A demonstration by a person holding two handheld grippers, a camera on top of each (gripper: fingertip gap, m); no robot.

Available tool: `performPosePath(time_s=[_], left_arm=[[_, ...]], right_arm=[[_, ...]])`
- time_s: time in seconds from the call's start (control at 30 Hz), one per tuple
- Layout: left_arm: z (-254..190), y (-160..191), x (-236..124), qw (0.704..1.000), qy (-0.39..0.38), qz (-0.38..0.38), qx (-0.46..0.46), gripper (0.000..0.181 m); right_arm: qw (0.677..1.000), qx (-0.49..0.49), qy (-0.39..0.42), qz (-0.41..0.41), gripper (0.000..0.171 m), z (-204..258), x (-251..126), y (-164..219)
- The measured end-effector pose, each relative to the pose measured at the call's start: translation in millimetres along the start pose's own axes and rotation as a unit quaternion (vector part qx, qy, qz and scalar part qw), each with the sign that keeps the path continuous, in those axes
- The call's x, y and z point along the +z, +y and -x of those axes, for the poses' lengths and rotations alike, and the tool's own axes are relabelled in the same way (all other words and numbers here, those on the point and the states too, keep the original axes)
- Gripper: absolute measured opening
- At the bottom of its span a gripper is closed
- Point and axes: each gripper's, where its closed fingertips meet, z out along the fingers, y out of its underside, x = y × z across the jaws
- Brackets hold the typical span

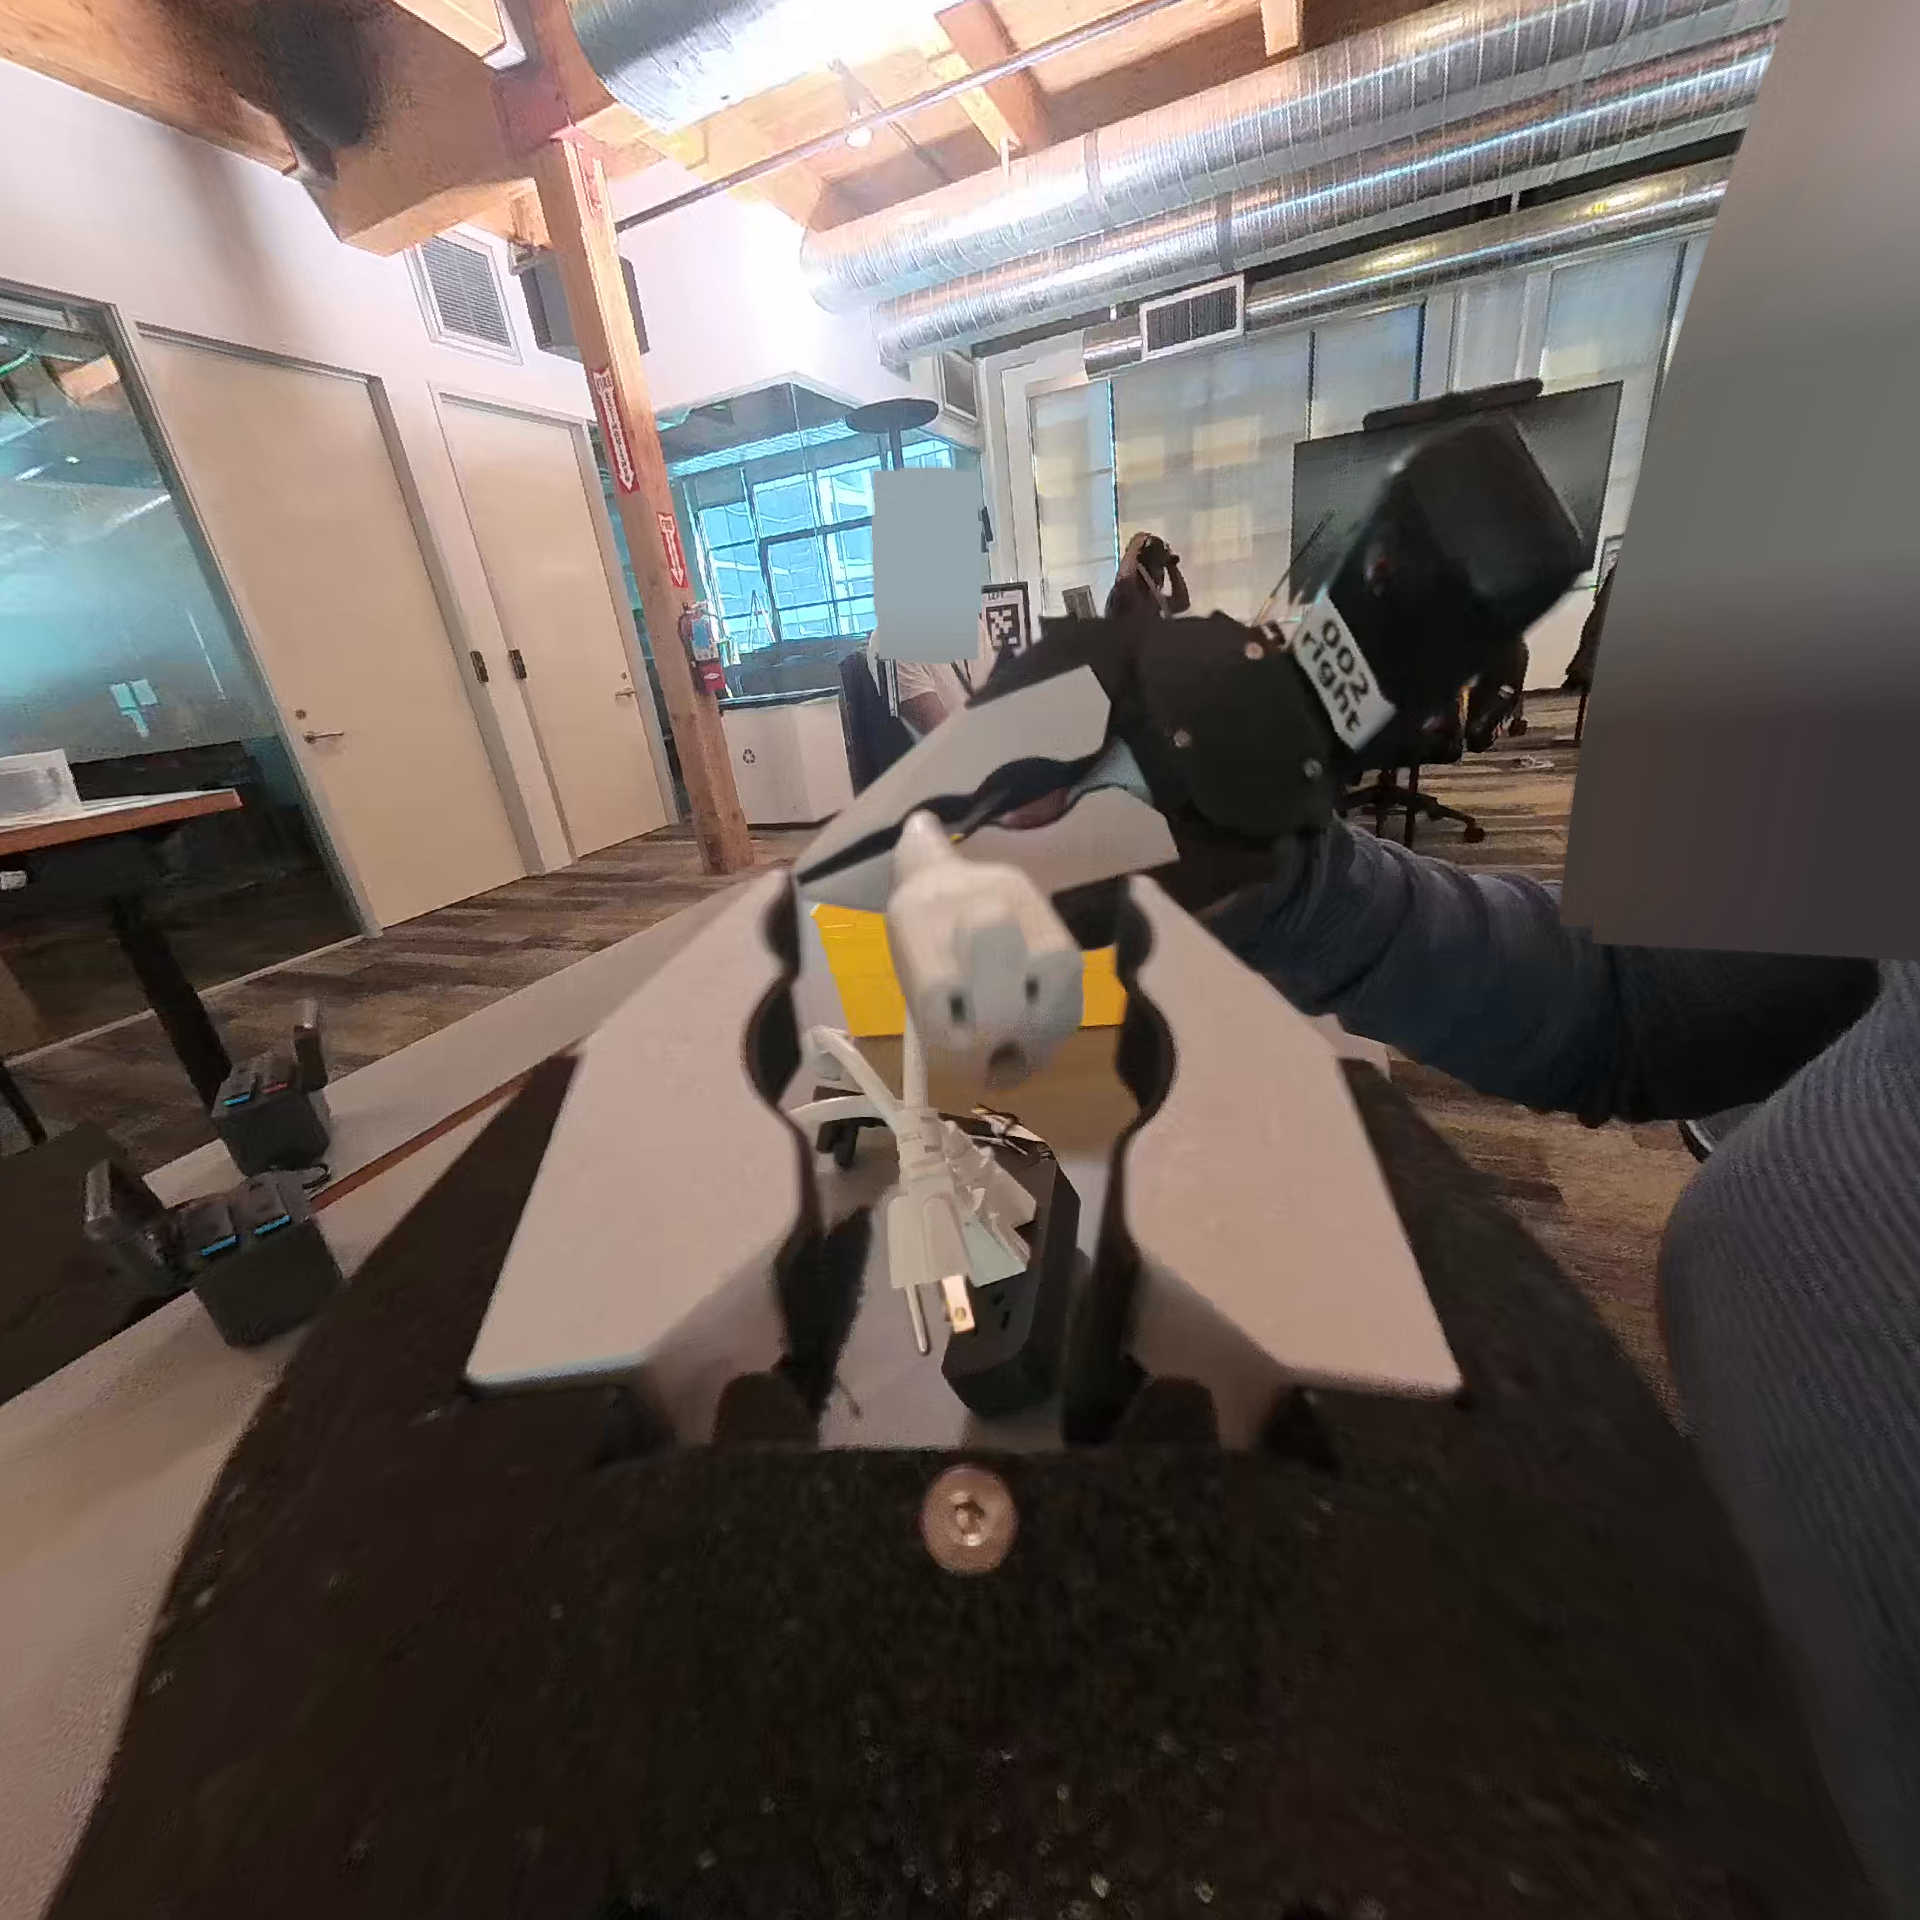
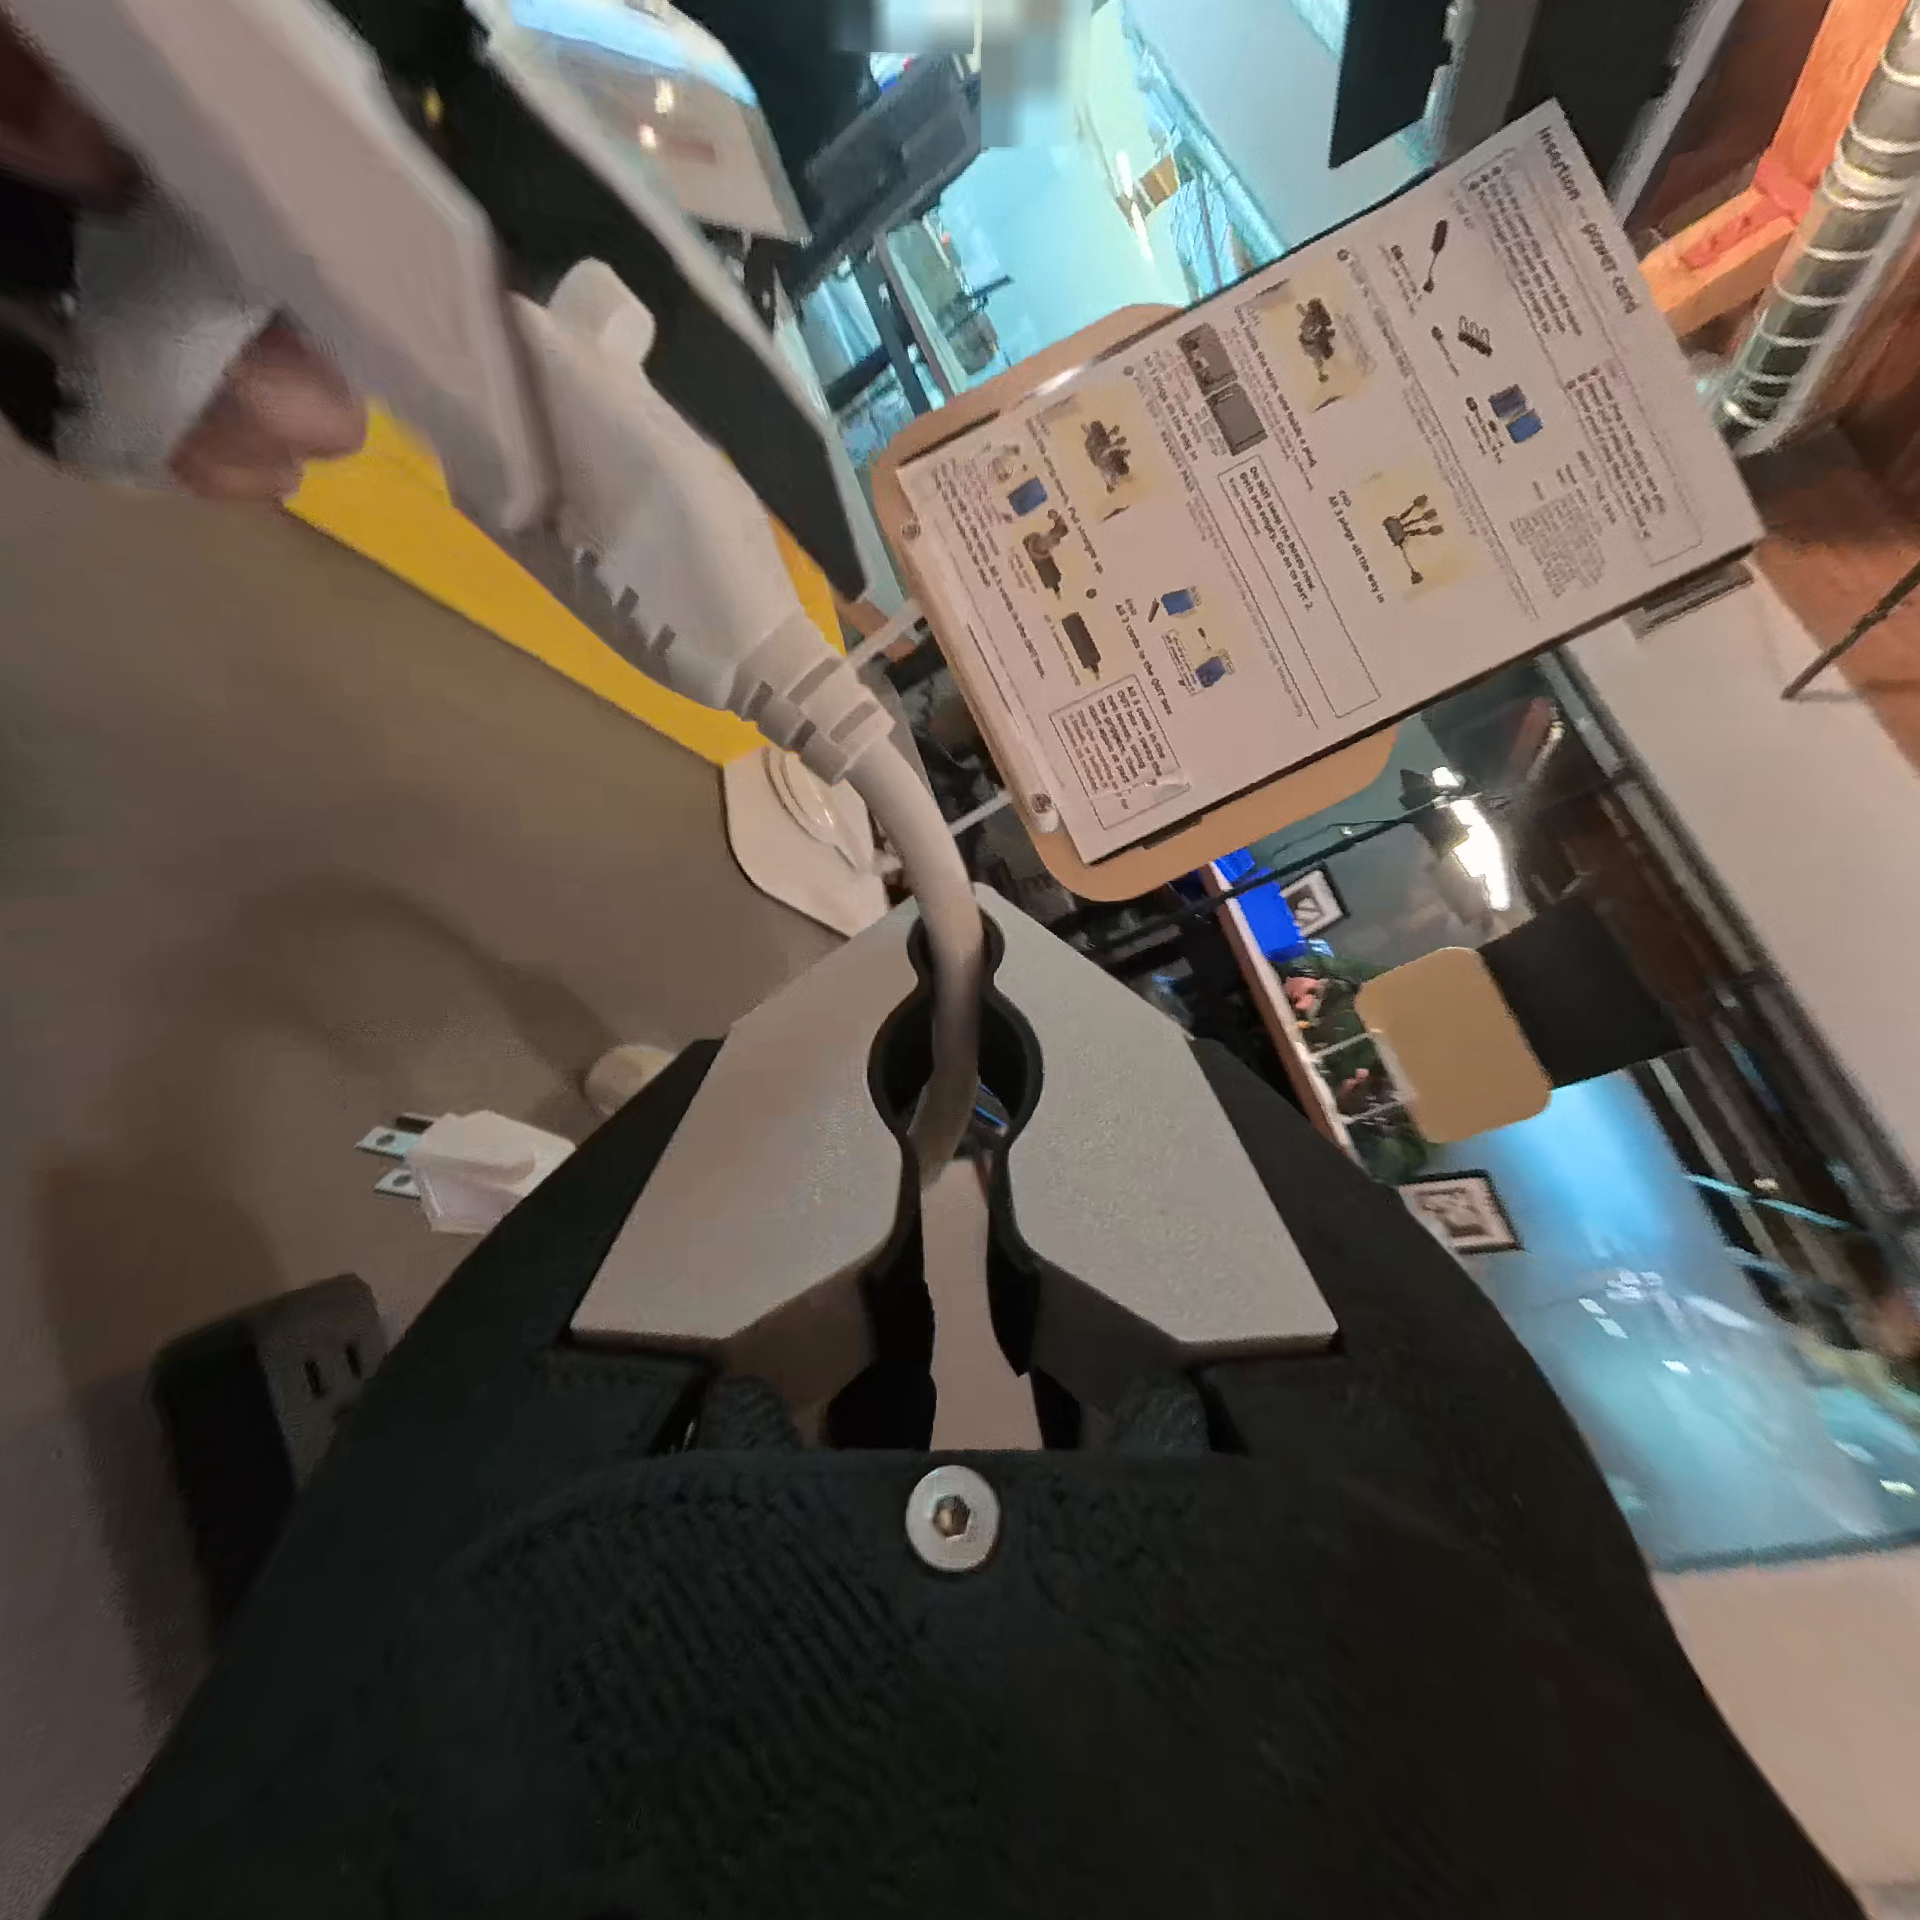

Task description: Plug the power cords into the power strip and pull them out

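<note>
My right gripper [image 2: 951,925] is shut on a white power cord [image 2: 935,831] just behind its white socket end [image 2: 665,540]. It also shows in the left wrist view [image 1: 862,842], holding the socket end [image 1: 987,977] up in the air. My left gripper [image 1: 961,894] is open, its fingers [image 1: 644,1143] on either side of that socket end without touching it. Below lies the black power strip [image 1: 1023,1309] [image 2: 270,1371] on the table. A white pronged plug [image 1: 935,1247] [image 2: 468,1164] is out of the strip beside it. More white plugs [image 1: 977,1153] sit on the strip.
A yellow box [image 1: 852,977] stands behind the strip. Black charger blocks [image 1: 265,1278] sit on the table's left edge. A clipboard with a printed sheet [image 2: 1299,499] stands upright beyond the cord. A person's dark sleeve [image 1: 1507,987] reaches in from the right.
</note>
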Motion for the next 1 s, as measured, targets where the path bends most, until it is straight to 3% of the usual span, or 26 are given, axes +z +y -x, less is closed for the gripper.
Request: performPosePath(time_s=[0.03, 0.07, 0.2, 0.27, 0.3, 0.37, 0.47, 0.73, 0.77, 0.83, 0.87, 0.93, 1.0], left_arm=[[0, -1, 0, 1.0, -0.003, -0.004, 0.012, 0.03], [0, -3, -1, 0.999, -0.007, -0.009, 0.031, 0.0], [9, 2, -3, 0.999, -0.038, -0.004, 0.029, 0.0], [7, 3, -4, 1.0, -0.024, -0.003, 0.006, 0.049], [6, 7, -3, 1.0, -0.017, 0.01, -0.015, 0.061], [0, 17, 1, 0.998, 0.006, 0.038, -0.04, 0.066], [0, 22, 5, 0.999, -0.011, 0.043, -0.01, 0.027], [-1, 12, 8, 0.999, 0.003, 0.011, -0.034, 0.026], [-1, 12, 8, 0.999, 0.003, 0.01, -0.035, 0.031], [4, 28, 10, 0.998, -0.006, 0.044, -0.047, 0.074], [5, 40, 11, 0.996, -0.002, 0.068, -0.062, 0.086], [2, 61, 14, 0.991, 0.016, 0.092, -0.098, 0.093], [0, 80, 18, 0.987, 0.021, 0.108, -0.113, 0.088]], right_arm=[[1.0, -0.021, 0.004, 0.009, 0.0, 3, 0, 2], [0.999, -0.038, 0.007, 0.017, 0.0, 6, -1, 3], [0.998, -0.054, 0.019, 0.033, 0.0, 9, -6, 10], [0.998, -0.045, 0.028, 0.033, 0.0, 6, -10, 12], [0.997, -0.048, 0.036, 0.038, 0.0, 3, -11, 14], [0.995, -0.066, 0.052, 0.049, 0.0, 0, -14, 16], [0.992, -0.091, 0.066, 0.06, 0.0, 0, -16, 17], [0.999, 0.019, 0.032, 0.023, 0.0, 2, -21, 15], [0.999, 0.028, 0.036, 0.023, 0.0, 0, -21, 15], [0.997, 0.049, 0.05, 0.013, 0.0, -7, -25, 15], [0.996, 0.067, 0.054, 0.005, 0.0, -11, -26, 14], [0.992, 0.114, 0.059, -0.021, 0.0, -19, -30, 10], [0.983, 0.165, 0.06, -0.055, 0.0, -26, -33, 3]])
